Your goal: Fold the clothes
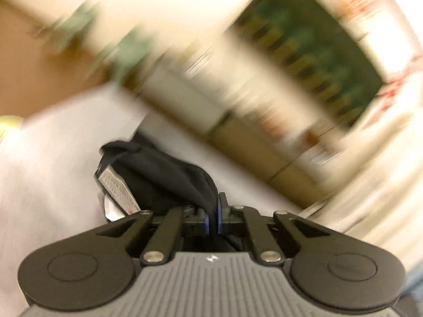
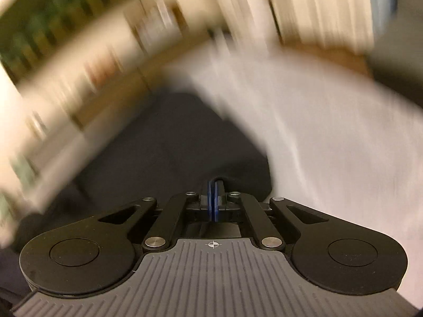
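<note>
A dark navy garment (image 1: 158, 169) lies bunched on a white sheet (image 1: 53, 171), with a pale sewn-in label (image 1: 119, 187) showing at its left edge. My left gripper (image 1: 213, 206) is shut on a fold of this garment, which runs up from between the fingers. In the right wrist view the same dark garment (image 2: 171, 142) spreads flat ahead on the white sheet (image 2: 330, 145). My right gripper (image 2: 216, 185) is shut, its blue pads pressed together with a thin dark edge of the garment wrapped over the tips. Both views are heavily blurred.
Behind the sheet stand blurred pale furniture fronts (image 1: 238, 92) and a green patterned panel (image 1: 304, 42), which also shows as the green panel (image 2: 39, 21) in the right wrist view. Brown boxes or a floor (image 1: 251, 142) border the sheet's far edge.
</note>
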